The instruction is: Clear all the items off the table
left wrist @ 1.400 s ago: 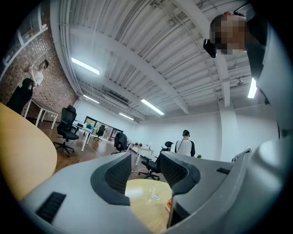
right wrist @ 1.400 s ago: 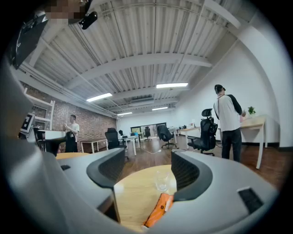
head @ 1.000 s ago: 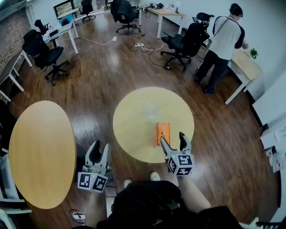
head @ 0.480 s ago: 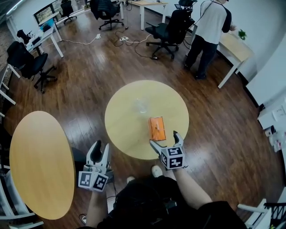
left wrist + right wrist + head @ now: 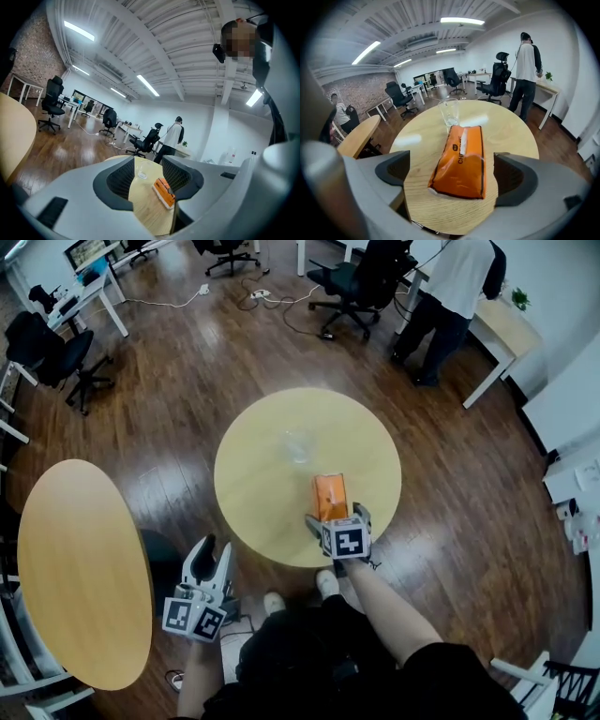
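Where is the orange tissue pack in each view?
Head view: tissue pack on the round table, ahead of the right gripper.
Left gripper view: tissue pack low centre, beyond the jaws.
Right gripper view: tissue pack centre, between open jaws.
Shared landmark: glass behind it.

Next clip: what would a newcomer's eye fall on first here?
The orange tissue pack, the one bright thing, lies near the front edge of the round wooden table. The right claw, its jaws just opened wide, is at the pack's near end with the pack between them, pads not touching. Beyond the pack a clear glass stands near the table's middle.
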A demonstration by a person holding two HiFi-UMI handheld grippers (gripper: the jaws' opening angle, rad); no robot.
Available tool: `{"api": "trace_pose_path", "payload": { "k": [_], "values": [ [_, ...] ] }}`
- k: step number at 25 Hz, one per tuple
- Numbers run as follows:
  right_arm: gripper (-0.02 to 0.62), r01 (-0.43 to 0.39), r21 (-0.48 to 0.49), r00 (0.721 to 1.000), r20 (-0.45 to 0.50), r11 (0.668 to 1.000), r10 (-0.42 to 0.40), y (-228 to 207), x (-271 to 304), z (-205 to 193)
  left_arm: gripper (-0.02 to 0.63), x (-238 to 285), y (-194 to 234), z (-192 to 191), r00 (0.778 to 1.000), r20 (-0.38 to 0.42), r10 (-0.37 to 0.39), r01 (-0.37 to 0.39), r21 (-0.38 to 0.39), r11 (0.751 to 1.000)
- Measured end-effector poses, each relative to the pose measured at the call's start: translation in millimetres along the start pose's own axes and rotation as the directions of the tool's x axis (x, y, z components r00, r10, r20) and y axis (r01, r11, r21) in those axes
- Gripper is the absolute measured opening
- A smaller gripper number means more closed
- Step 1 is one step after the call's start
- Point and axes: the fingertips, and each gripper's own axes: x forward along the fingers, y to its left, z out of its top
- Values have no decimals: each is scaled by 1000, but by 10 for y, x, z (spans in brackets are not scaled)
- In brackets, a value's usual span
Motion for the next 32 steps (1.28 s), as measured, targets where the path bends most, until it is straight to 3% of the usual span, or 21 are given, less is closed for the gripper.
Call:
{"api": "trace_pose_path", "payload": {
  "k": [8,12,16,18,24,29,32],
  "values": [
    [565,3,30,991,-134,1000,1,-118,311,10,198,412,145,-220,987,-132,94,-83,84,993],
    [565,6,18,988,-156,1000,-3,-33,478,111,199,541,151,-338,984,-163,77,-68,63,996],
    [565,41,-22,969,-244,999,-45,-44,666,-36,199,528,77,-384,985,-162,52,-50,15,999],
    [511,45,3,973,-225,999,-44,-121,682,-72,199,478,28,-385,986,-158,46,-47,-4,999],
    [460,-4,-12,984,-179,1000,2,-224,700,13,199,285,175,-312,989,-116,89,-94,-41,995],
    [440,-13,-42,959,-282,999,1,-344,595,-289,198,207,221,-327,987,-97,131,-134,-20,991],
    [436,-38,-49,969,-246,998,25,-270,500,-248,198,181,276,-307,987,-83,137,-139,-12,990]
  ]
}}
